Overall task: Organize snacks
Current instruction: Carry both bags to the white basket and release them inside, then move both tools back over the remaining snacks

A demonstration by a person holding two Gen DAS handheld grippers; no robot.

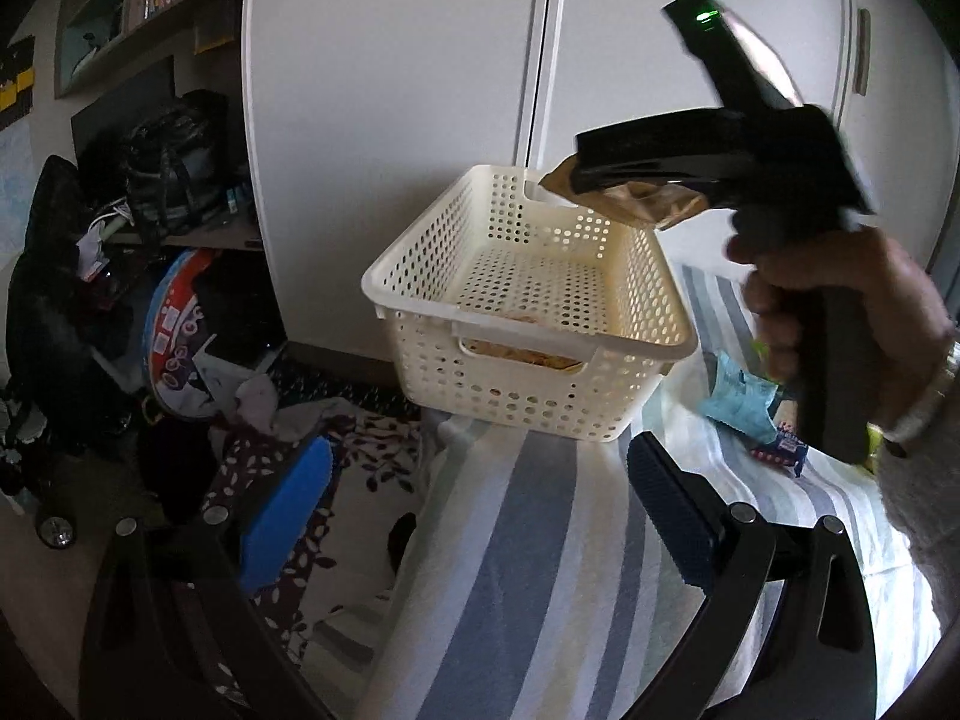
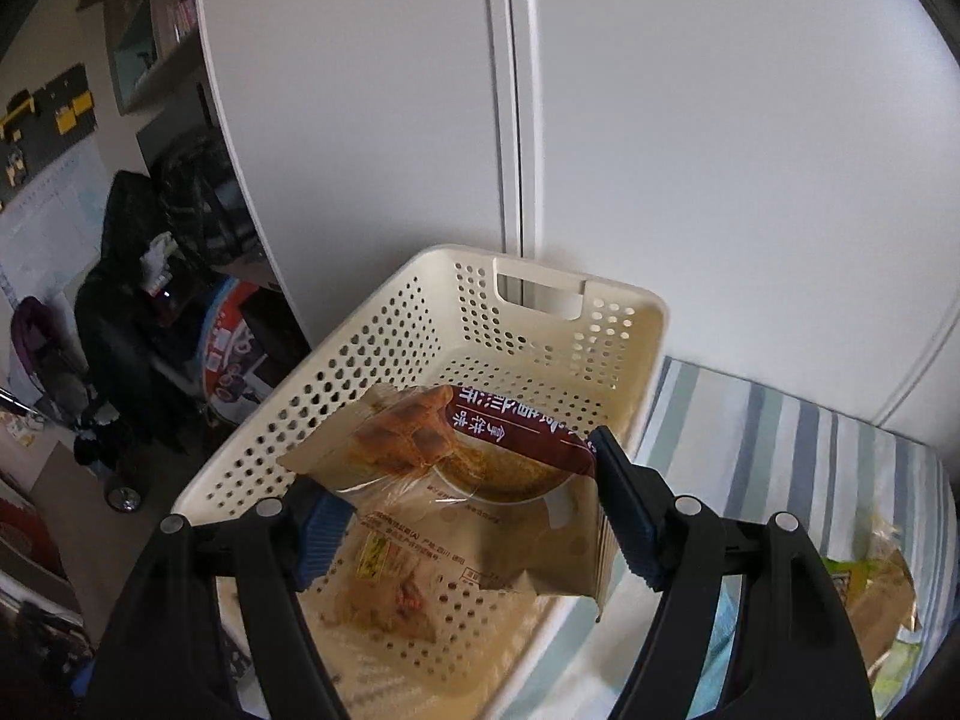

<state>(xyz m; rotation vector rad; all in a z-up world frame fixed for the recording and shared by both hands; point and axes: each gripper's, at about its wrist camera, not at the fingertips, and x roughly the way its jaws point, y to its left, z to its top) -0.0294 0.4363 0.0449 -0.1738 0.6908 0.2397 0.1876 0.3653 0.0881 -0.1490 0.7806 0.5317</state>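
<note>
The right gripper [image 2: 462, 531] is clamping a brown snack packet [image 2: 474, 480] between its blue pads, holding it above the perforated white basket [image 2: 288, 420]. The left gripper [image 1: 480, 516] is standing wide open, gripping nothing, over the striped cloth [image 1: 540, 540]. Only the right wrist view is showing a second packet [image 2: 384, 594] lying inside the basket. Only the left wrist view is showing the person's hand [image 1: 840, 312] and a blue wrapper [image 1: 741, 402], partly hidden behind the handle.
</note>
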